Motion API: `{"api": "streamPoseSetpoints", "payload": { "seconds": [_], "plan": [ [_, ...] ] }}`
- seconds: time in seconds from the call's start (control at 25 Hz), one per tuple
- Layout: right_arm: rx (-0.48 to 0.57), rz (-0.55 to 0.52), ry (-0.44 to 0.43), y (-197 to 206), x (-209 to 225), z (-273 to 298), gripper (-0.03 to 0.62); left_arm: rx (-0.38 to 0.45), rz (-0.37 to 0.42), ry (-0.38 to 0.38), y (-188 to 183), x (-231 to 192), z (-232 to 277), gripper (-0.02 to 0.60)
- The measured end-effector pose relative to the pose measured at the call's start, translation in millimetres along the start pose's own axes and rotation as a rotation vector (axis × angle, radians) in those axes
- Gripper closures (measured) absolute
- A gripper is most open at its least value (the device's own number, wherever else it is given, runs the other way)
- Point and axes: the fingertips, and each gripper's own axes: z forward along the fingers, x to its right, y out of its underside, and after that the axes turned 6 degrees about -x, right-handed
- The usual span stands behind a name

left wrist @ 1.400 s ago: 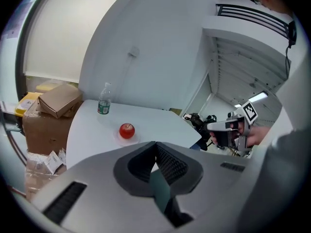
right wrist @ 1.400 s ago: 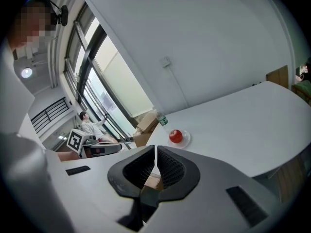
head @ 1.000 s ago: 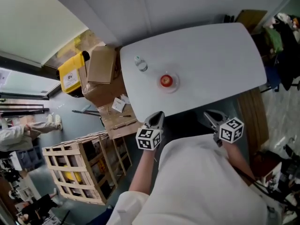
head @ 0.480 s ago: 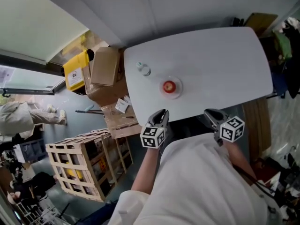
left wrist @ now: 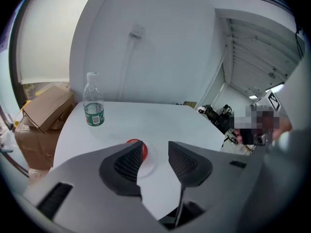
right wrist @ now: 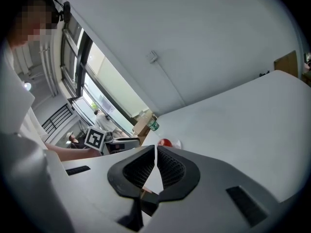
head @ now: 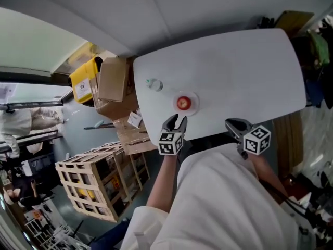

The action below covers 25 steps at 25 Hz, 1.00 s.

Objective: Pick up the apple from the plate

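A red apple (head: 183, 103) rests on a small clear plate (head: 191, 97) near the front left of the white table (head: 239, 66). My left gripper (head: 175, 121) hovers at the table's front edge just short of the plate. Its jaws are opening and nothing is between them. In the left gripper view the apple (left wrist: 142, 150) peeks past the left jaw, on the plate (left wrist: 151, 163), ahead of the left gripper (left wrist: 155, 148). My right gripper (head: 233, 125) is off to the right at the table edge, shut and empty. In the right gripper view the apple (right wrist: 165, 142) lies beyond the right gripper (right wrist: 155, 148).
A plastic water bottle (head: 154, 84) stands left of the plate, also clear in the left gripper view as the bottle (left wrist: 94, 108). Cardboard boxes (head: 113, 79), a yellow bin (head: 83, 79) and a wooden crate (head: 99, 184) sit on the floor left of the table.
My left gripper has moved forward to the table edge near the plate and its jaws have parted. The right gripper has shifted forward a little and stays shut.
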Motion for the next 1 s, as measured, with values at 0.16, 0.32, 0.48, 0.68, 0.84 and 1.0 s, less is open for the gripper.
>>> {"api": "streamPoseSetpoints", "payload": {
  "seconds": [0.16,0.32,0.48,0.68,0.84,1.0],
  "plan": [
    [-0.029,0.017,-0.021,-3,12,4,0.556,-0.033,-0.020,-0.061,-4,-16,25,0.373],
    [-0.046,0.040,-0.038,-3,25,10,0.556,-0.093,-0.026,-0.134,1,-31,54,0.326],
    [-0.062,0.046,-0.054,-4,36,10,0.556,-0.170,-0.035,-0.183,13,-41,78,0.280],
    [-0.078,0.057,-0.057,-5,53,9,0.556,-0.228,-0.069,-0.217,23,-52,97,0.248],
    [-0.086,0.064,-0.056,-5,64,6,0.556,-0.278,-0.090,-0.235,30,-59,111,0.202],
    [-0.096,0.063,-0.065,-7,71,6,0.556,-0.309,-0.094,-0.253,34,-64,125,0.190]
  ]
}}
